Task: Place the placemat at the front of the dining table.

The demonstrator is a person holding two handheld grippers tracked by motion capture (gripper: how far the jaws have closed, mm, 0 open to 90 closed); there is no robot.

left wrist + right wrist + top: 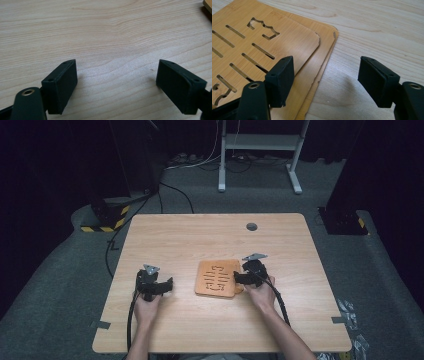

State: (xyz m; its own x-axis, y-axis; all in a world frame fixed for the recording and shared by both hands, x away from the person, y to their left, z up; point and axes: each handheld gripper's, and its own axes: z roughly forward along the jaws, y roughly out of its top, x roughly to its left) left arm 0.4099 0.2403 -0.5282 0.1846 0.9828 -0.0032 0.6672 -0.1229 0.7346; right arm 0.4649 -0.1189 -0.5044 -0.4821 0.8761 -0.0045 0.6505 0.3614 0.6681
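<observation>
my left gripper (154, 285) sits at the left of the table (210, 232), well apart from the work. in the left gripper view its jaws stand wide apart over bare wood with nothing between them. a sliver of the bamboo mat (208, 4) shows at about two o'clock, at the far top corner of that view, so from this hand the piece lies off to the right and a little ahead.

moving right, the bamboo mat (218, 278) lies flat near the middle of the table, toward my side. it looks like a slotted trivet, and in the right gripper view it reads as two layers, a smaller slotted plate (262, 42) lying on a larger base plate (322, 60). whether they are joined i cannot tell. it is close to square, so i see no clear long axis; its slots run across me, nine to three o'clock, in the high view.

my right gripper (241, 278) is at the mat's right edge and is clearly the nearer hand. its jaws are spread wide and hold nothing. in the right gripper view the left jaw hovers over the mat near its corner and the right jaw hangs over bare table, so the edge runs between them toward twelve o'clock. i judge the next move turns on that edge: the jaws straddle it side to side, not above and below, so gripping the thin plate would need a roll of the wrist.
</observation>
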